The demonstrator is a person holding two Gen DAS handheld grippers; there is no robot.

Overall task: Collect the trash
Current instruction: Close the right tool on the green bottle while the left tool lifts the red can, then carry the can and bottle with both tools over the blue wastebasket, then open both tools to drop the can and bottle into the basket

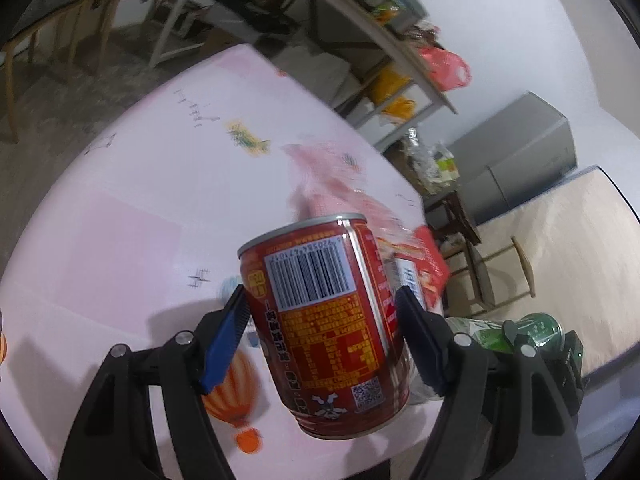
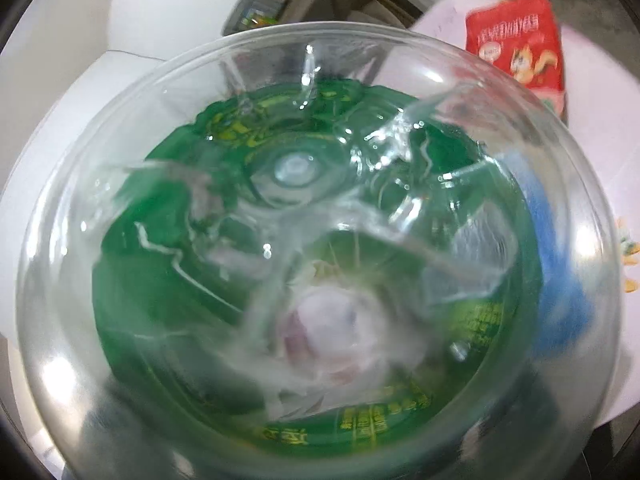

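L tongs (image 1: 322, 304): I've got them clamped on red printed metal can (image 1: 328, 320)
R tongs: I can't tell, crushed clear green-label plastic bottle (image 2: 304, 240) fills view

Right gripper fingers hidden behind clear bottle (image 2: 312, 248) filling view, grip unreadable; bottle rim cut off at bottom edge. Red packet (image 2: 520, 44) blurred. Shelf clutter (image 1: 384, 4) smeared. Can (image 1: 324, 320) covers table behind
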